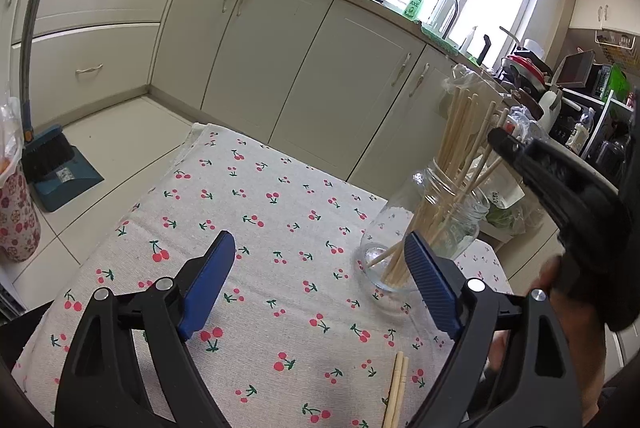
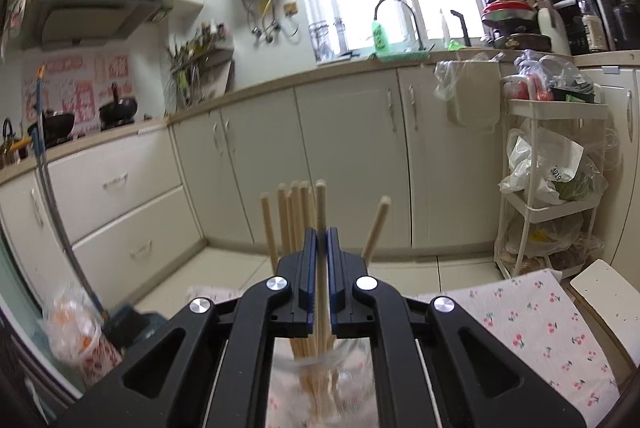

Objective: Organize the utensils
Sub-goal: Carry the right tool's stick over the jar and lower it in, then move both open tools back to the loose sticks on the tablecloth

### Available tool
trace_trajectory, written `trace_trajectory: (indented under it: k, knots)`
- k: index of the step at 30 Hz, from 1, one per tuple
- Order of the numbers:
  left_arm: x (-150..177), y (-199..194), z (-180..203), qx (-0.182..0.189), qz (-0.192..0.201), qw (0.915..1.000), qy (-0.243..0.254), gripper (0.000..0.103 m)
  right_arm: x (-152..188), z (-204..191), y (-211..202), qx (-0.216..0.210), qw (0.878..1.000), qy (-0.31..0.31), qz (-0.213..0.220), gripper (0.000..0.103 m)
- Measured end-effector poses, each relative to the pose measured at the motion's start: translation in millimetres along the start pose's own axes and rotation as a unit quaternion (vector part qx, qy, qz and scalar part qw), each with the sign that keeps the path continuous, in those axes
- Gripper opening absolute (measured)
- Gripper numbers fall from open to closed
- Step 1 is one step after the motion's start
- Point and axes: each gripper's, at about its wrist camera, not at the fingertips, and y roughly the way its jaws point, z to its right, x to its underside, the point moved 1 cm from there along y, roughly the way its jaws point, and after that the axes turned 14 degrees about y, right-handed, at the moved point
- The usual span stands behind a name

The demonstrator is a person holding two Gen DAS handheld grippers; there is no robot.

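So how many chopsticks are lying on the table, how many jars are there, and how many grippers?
Chopsticks lying loose on the tablecloth: 2
Glass jar: 1
Hand-held gripper: 2, left and right
Total: 5

The left gripper (image 1: pixel 316 284) hovers low over the bench with its blue-padded jaws spread wide, nothing between them. The right gripper (image 2: pixel 321 240) is raised higher and off to the right, its black body angled downward in the left wrist view. Its jaws are pressed nearly together, pinching a single upright chopstick (image 2: pixel 321 203).
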Motion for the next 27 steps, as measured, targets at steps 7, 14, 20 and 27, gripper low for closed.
trace_trajectory:
  k: [7,14,20,27]
  knots:
    - [0.1,0.0,-1.5,-0.001,0.000,1.0000,-0.003,0.084,18.0,19.6,-41.0,0.010,0.998,0.042,-0.052,0.013]
    - [-0.9,3.4,-4.4,0.006,-0.013,0.9999,-0.006,0.085,87.6,36.0,-67.9,0.045,0.975,0.064,-0.210,0.017]
    - [1.1,-7.7,-16.8,-0.004,-0.035,0.9992,-0.016,0.085,117.9,21.5,-66.7,0.050,0.960,0.045,-0.273,0.017]
    - [2.0,-24.4,-26.4,-0.008,-0.053,0.9985,-0.005,0.086,132.4,-1.3,-57.3,0.074,0.951,-0.025,-0.300,0.017]
